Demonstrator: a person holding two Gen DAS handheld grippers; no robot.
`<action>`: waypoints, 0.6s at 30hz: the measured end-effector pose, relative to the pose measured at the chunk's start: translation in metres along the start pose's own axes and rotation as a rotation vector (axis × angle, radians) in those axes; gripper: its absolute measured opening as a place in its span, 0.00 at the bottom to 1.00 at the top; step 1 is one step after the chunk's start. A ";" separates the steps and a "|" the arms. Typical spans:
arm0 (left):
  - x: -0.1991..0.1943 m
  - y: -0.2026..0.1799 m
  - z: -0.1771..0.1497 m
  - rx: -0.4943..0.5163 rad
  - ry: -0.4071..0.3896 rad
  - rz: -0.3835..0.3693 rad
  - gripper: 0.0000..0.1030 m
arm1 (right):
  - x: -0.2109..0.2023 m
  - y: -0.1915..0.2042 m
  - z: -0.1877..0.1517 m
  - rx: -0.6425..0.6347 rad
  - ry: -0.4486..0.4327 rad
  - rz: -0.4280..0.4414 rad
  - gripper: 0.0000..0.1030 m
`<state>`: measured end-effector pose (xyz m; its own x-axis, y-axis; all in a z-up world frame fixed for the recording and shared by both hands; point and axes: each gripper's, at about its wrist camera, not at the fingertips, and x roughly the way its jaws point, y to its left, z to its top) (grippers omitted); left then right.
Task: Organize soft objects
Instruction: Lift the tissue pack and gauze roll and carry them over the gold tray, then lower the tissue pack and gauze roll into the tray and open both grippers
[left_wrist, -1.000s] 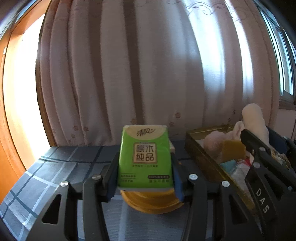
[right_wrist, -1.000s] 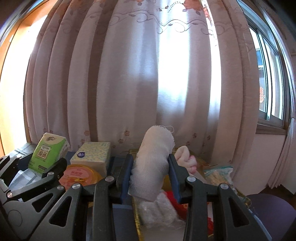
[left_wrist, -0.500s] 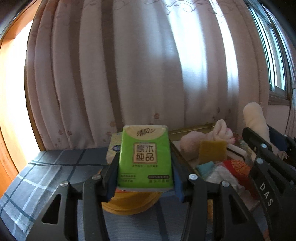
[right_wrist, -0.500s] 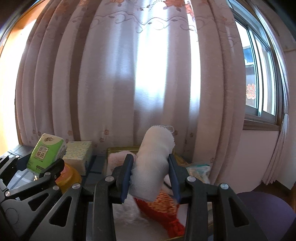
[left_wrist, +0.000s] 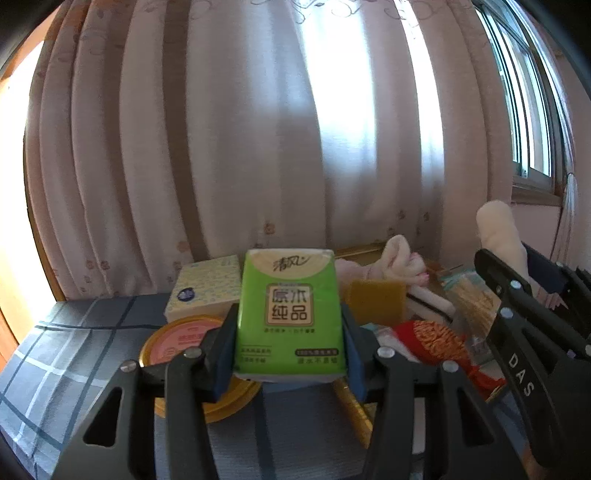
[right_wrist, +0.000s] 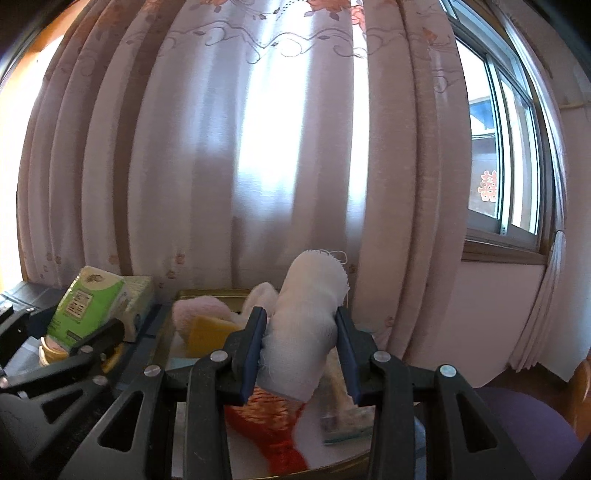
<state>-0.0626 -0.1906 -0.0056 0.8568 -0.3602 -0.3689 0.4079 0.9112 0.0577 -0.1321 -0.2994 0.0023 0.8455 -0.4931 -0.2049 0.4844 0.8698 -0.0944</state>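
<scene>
My left gripper (left_wrist: 290, 332) is shut on a green tissue pack (left_wrist: 290, 314), held upright above the table. The same green tissue pack (right_wrist: 88, 306) shows at the left of the right wrist view. My right gripper (right_wrist: 300, 339) is shut on a white gauze roll (right_wrist: 306, 321), held over the gold tray (right_wrist: 207, 293). That gauze roll (left_wrist: 498, 240) appears at the right edge of the left wrist view. The gold tray (left_wrist: 352, 406) holds a yellow sponge (left_wrist: 376, 301), pink cloths (left_wrist: 399, 258) and a red-orange knit piece (left_wrist: 439, 339).
A patterned tissue box (left_wrist: 205, 286) and a round yellow-rimmed tin (left_wrist: 177, 339) sit on the blue checked tablecloth (left_wrist: 62, 354) left of the tray. Pink curtains (left_wrist: 258, 147) hang right behind. A window (right_wrist: 509, 166) is at the right, a purple seat (right_wrist: 524, 424) below it.
Both grippers have swung rightward with their loads. The tray's contents came into fuller view in the left wrist view, and the tissue box and tin slid left in the right wrist view.
</scene>
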 end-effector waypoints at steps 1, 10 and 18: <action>0.000 -0.002 0.001 -0.002 0.001 -0.005 0.48 | 0.002 -0.004 0.001 0.001 0.004 -0.004 0.39; 0.007 -0.032 0.018 0.027 0.004 -0.066 0.48 | 0.014 -0.034 0.015 -0.009 0.013 -0.004 0.39; 0.021 -0.050 0.039 0.022 0.040 -0.095 0.48 | 0.045 -0.044 0.033 -0.022 0.076 0.044 0.39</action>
<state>-0.0532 -0.2518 0.0201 0.8008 -0.4364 -0.4102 0.4940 0.8685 0.0404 -0.1079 -0.3604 0.0298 0.8461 -0.4523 -0.2822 0.4415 0.8912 -0.1047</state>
